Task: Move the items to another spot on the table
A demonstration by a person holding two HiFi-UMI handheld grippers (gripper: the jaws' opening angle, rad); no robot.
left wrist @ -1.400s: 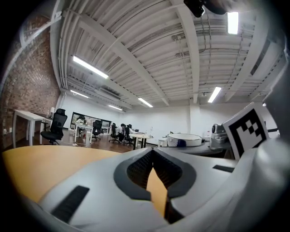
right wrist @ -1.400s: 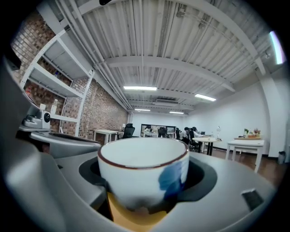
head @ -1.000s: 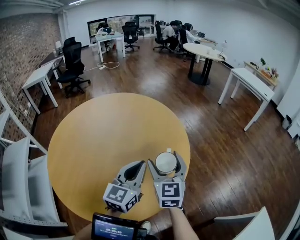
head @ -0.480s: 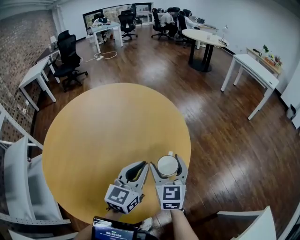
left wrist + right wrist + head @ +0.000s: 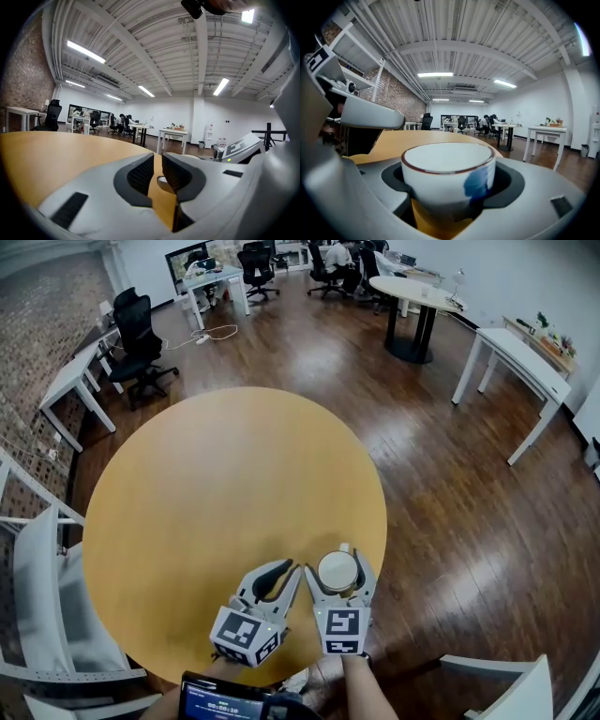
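- The right gripper has its fingers clamped on a cup, whose round wall sits in the dark curved hollows of the grey plastic jaws.
- The cup is glossy white ceramic with a thin brown rim and a blue smear on its side.
- It is over the near right part of the round table; I cannot tell if its base touches the top.
- The table top is smooth, matt, yellow-tan wood, and the floor around it is dark glossy planks.
- The left gripper is just beside the right one, jaws together with nothing between them.
- The rim colour and the blue smear show only in the right gripper view; the head view gives just the cup's white circular mouth from above.
- The ribbed black pads of the left jaws, with a slim strip of table top between them, show only in the left gripper view.
- Only the head view shows the table's full round outline.
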